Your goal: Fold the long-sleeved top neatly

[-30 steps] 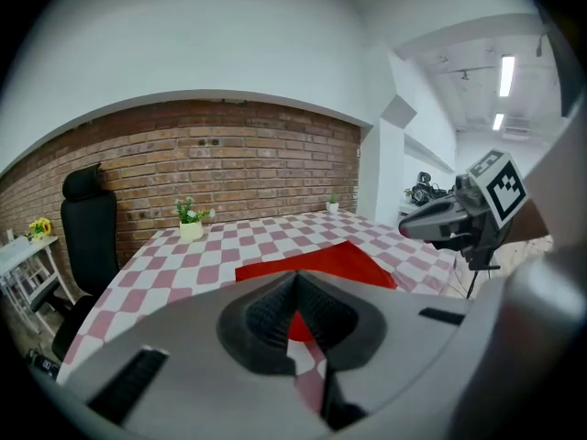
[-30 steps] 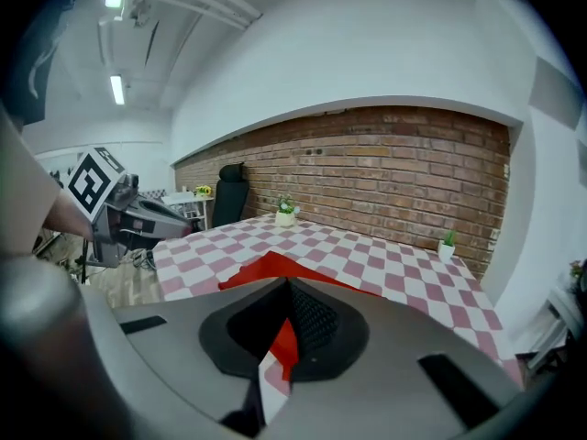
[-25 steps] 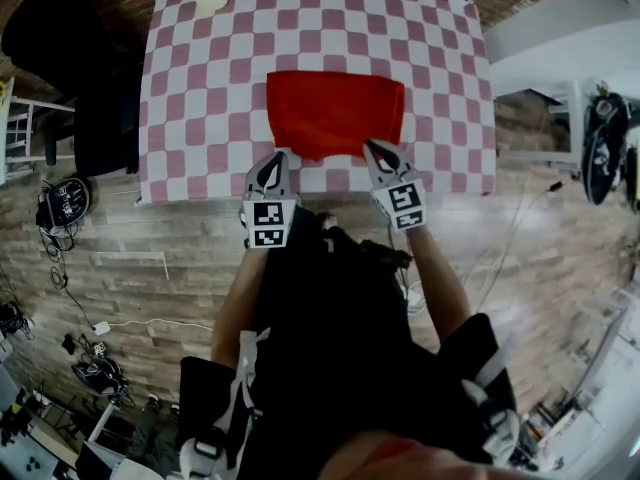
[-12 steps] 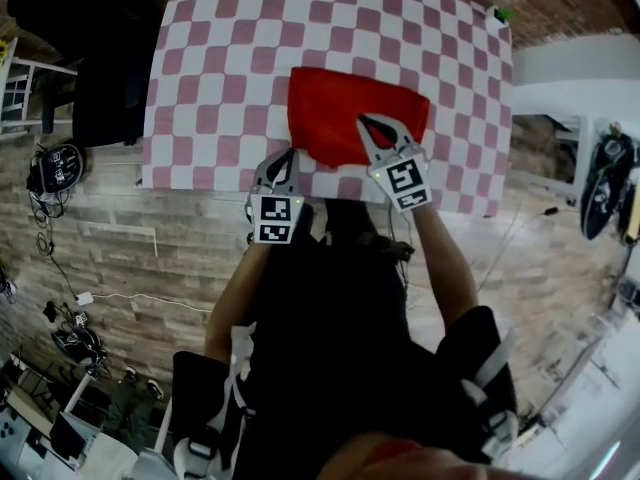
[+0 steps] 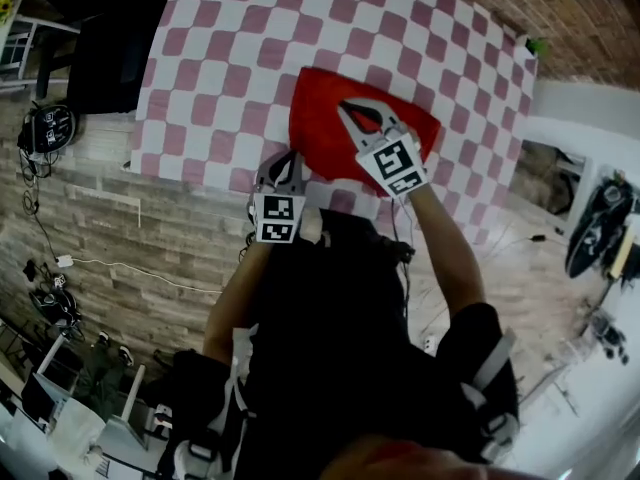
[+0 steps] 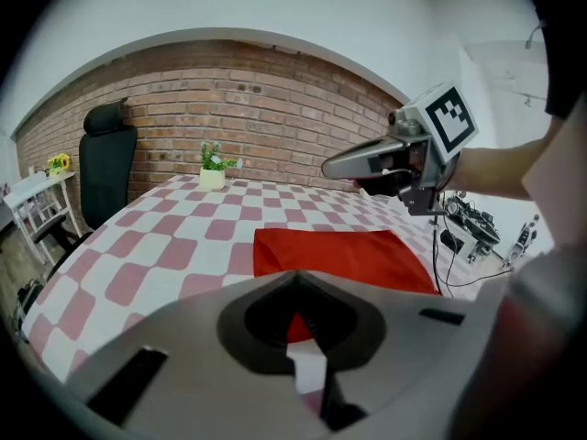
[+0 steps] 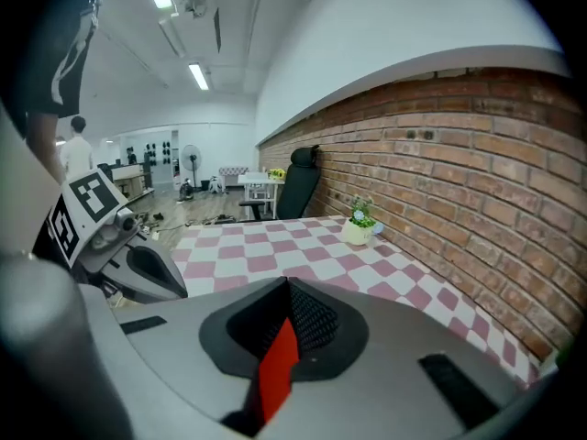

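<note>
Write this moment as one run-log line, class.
stage: mid-fold | left gripper: shut, at near edge of red top | right gripper: shut on red top, above it | surface: checked tablecloth

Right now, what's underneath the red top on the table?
The red top lies on the pink-and-white checked tablecloth, which shows around it. Whatever sits beneath the fabric itself is covered, so I can't tell.

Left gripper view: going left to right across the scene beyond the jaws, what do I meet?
White stand with yellow flowers → black office chair → potted plant → right gripper. The red top overlaps the right gripper sideways, so it is left out.
</note>
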Demonstrator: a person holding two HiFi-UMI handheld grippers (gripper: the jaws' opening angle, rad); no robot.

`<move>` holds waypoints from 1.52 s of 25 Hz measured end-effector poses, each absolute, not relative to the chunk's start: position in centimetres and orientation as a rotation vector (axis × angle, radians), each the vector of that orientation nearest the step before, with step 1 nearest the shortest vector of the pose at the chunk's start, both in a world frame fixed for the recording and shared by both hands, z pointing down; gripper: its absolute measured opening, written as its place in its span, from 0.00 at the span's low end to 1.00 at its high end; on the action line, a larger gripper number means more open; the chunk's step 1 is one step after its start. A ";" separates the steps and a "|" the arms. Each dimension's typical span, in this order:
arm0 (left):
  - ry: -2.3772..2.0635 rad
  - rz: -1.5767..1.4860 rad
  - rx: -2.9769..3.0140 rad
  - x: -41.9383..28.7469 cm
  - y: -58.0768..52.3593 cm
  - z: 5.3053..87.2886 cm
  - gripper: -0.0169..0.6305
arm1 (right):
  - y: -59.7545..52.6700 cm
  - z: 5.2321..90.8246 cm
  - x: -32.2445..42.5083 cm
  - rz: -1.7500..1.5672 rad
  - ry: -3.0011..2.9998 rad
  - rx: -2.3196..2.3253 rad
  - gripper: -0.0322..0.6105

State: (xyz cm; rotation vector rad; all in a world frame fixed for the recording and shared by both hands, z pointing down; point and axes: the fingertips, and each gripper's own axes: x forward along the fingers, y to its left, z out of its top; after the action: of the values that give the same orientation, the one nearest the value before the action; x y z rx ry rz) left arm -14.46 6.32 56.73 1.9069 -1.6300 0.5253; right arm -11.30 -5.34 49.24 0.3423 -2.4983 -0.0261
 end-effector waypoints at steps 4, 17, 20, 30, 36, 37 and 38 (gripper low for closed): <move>-1.644 0.521 1.847 -14.7 5.7 58.3 0.04 | -6.8 51.1 -12.6 -0.025 -2.445 0.241 0.06; -1.625 0.524 1.675 -14.8 5.5 62.7 0.15 | -9.5 58.4 -16.1 0.013 -2.244 -0.037 0.20; -1.578 0.520 1.638 -14.4 5.9 64.1 0.20 | -10.3 59.5 -16.6 0.034 -2.182 -0.104 0.24; -1.477 0.538 1.547 -13.8 7.2 67.8 0.20 | -11.2 64.5 -16.6 0.104 -1.972 -0.233 0.27; -1.443 0.555 1.549 -13.3 7.2 68.4 0.11 | -11.2 66.6 -16.2 0.108 -1.899 -0.264 0.27; -1.448 0.562 1.558 -13.3 7.1 68.3 0.09 | -11.0 67.0 -16.2 0.100 -1.889 -0.276 0.27; -1.456 0.571 1.570 -13.5 6.9 68.3 0.08 | -10.8 67.2 -16.3 0.090 -1.884 -0.286 0.24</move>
State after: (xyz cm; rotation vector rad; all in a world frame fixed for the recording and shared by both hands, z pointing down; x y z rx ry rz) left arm -13.46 6.94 68.29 1.5697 -1.4558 0.5710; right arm -16.31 -10.82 67.23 -0.2858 -1.8840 0.0900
